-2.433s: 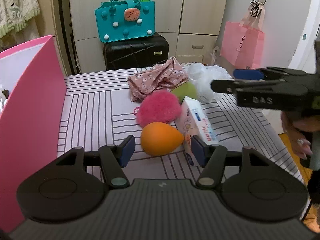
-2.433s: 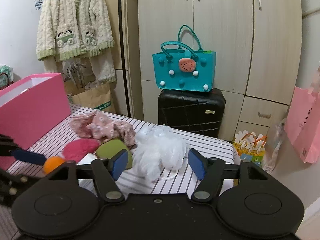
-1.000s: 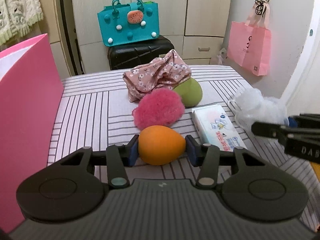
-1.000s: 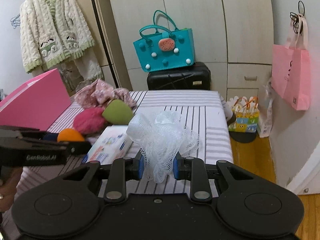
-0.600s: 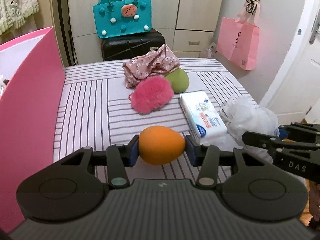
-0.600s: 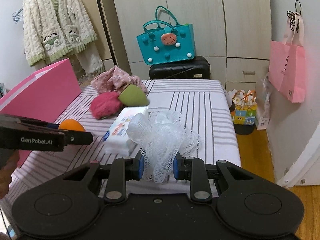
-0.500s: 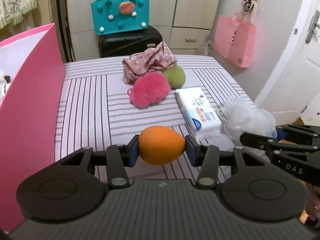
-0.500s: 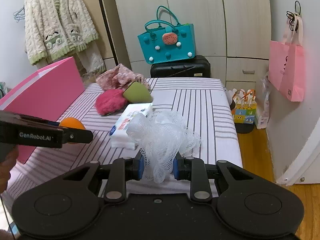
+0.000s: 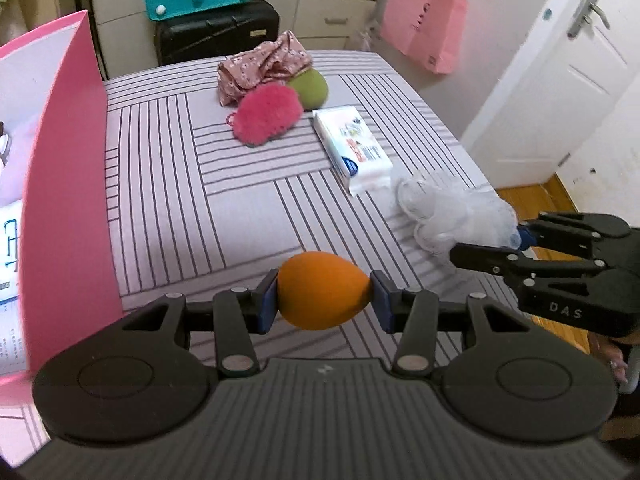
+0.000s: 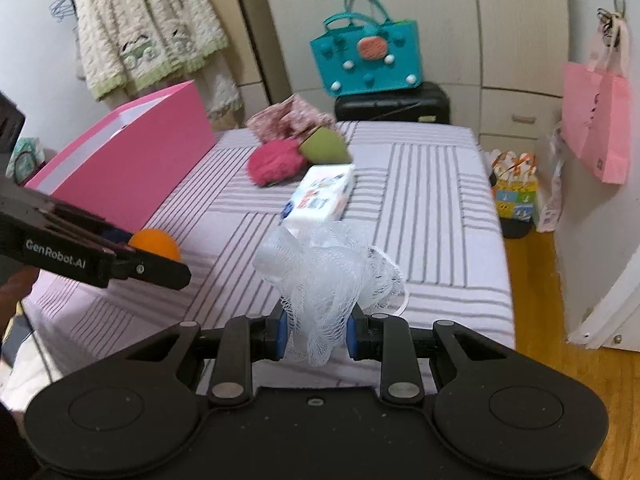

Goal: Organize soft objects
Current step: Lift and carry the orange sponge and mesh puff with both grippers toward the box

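My left gripper (image 9: 323,295) is shut on an orange egg-shaped sponge (image 9: 322,290), held above the striped bed near its front edge. My right gripper (image 10: 316,336) is shut on a white mesh bath pouf (image 10: 326,270), lifted off the bed. In the left wrist view the pouf (image 9: 452,216) and the right gripper's body show at the right. The orange sponge (image 10: 157,243) peeks behind the left gripper's fingers (image 10: 152,268) in the right wrist view. On the bed lie a pink fluffy puff (image 9: 269,115), a green sponge (image 9: 310,87), a floral cloth (image 9: 264,62) and a tissue pack (image 9: 352,148).
A tall pink box (image 9: 70,184) stands open along the bed's left side. Beyond the bed's far end a teal bag (image 10: 366,58) sits on a black suitcase (image 10: 394,106). A pink bag (image 10: 596,120) hangs on the right wall, above wooden floor (image 10: 532,276).
Both grippers have pulled back toward the bed's front and risen a little, carrying the orange sponge and the white pouf. The left view now tilts further down.
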Demonstrator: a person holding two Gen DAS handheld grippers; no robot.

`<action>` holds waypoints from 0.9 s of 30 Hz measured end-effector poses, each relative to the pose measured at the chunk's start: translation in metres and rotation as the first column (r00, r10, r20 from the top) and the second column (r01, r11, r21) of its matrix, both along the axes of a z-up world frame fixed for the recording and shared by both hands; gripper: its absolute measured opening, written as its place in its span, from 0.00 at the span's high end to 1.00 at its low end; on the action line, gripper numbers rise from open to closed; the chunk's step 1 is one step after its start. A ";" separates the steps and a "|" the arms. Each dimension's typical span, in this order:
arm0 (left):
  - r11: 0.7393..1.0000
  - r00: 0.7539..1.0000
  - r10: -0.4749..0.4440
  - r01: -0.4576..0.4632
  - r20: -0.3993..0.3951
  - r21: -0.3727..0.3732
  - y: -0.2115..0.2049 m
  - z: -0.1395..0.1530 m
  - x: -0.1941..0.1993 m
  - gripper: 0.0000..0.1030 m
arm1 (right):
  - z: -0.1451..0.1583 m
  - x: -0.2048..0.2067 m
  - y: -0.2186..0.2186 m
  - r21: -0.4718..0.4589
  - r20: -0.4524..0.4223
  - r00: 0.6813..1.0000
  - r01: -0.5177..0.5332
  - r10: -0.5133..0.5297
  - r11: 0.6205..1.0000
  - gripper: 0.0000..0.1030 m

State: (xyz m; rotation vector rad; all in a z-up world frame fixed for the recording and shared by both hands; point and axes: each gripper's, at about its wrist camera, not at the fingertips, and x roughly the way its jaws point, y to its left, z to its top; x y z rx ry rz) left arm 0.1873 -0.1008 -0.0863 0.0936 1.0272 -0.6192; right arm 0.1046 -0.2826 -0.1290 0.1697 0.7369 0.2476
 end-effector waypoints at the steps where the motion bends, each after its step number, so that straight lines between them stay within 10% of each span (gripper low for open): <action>1: 1.000 1.000 -0.009 0.009 -0.004 0.002 0.002 0.003 -0.002 0.55 | 0.001 -0.001 0.002 0.005 -0.010 1.000 -0.012 0.012 1.000 0.70; 17: 0.986 0.983 -0.151 0.157 -0.103 0.048 0.048 0.047 -0.036 0.55 | 0.051 -0.015 0.044 0.071 -0.104 0.962 -0.246 0.253 0.967 0.69; 27: 0.995 0.979 -0.097 0.098 -0.178 -0.007 0.108 0.086 -0.039 0.54 | 0.090 -0.011 0.072 0.120 -0.142 0.927 -0.332 0.347 0.936 0.69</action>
